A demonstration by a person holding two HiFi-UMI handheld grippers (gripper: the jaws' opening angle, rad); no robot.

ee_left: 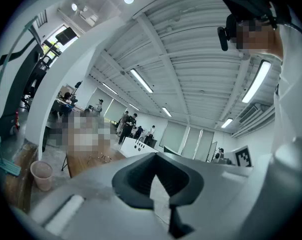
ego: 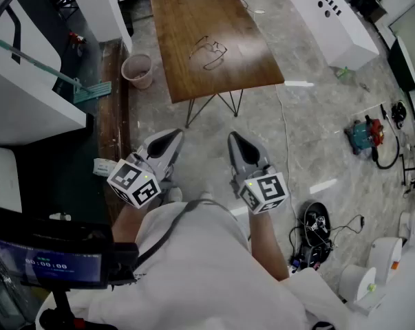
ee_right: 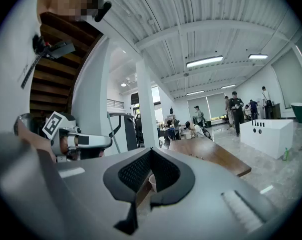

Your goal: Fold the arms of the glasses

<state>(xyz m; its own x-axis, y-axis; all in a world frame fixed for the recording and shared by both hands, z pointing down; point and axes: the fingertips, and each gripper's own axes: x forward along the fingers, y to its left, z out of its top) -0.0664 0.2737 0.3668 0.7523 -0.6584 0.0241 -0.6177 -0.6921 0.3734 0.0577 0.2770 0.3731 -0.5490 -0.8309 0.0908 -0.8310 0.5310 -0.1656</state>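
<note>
Both grippers are held level at the person's waist, side by side and apart. The left gripper (ego: 168, 141) has its jaws together with nothing between them, as its own view confirms (ee_left: 156, 156). The right gripper (ego: 239, 145) is likewise closed and empty (ee_right: 151, 151). Each carries its marker cube nearest the body, the left cube (ego: 133, 182) and the right cube (ego: 264, 192).

Well ahead of them, across bare stone floor, stands a wooden table (ego: 193, 9) on thin metal legs. The glasses (ego: 208, 51) lie near its middle with the arms spread open, far from either gripper; the left gripper view shows them small on the tabletop (ee_left: 99, 159).

A pink bucket (ego: 137, 71) sits on the floor just beside the table's left edge, with a teal mop (ego: 56, 67) lying further left. A white cabinet (ego: 331, 19) stands to the table's right.
</note>
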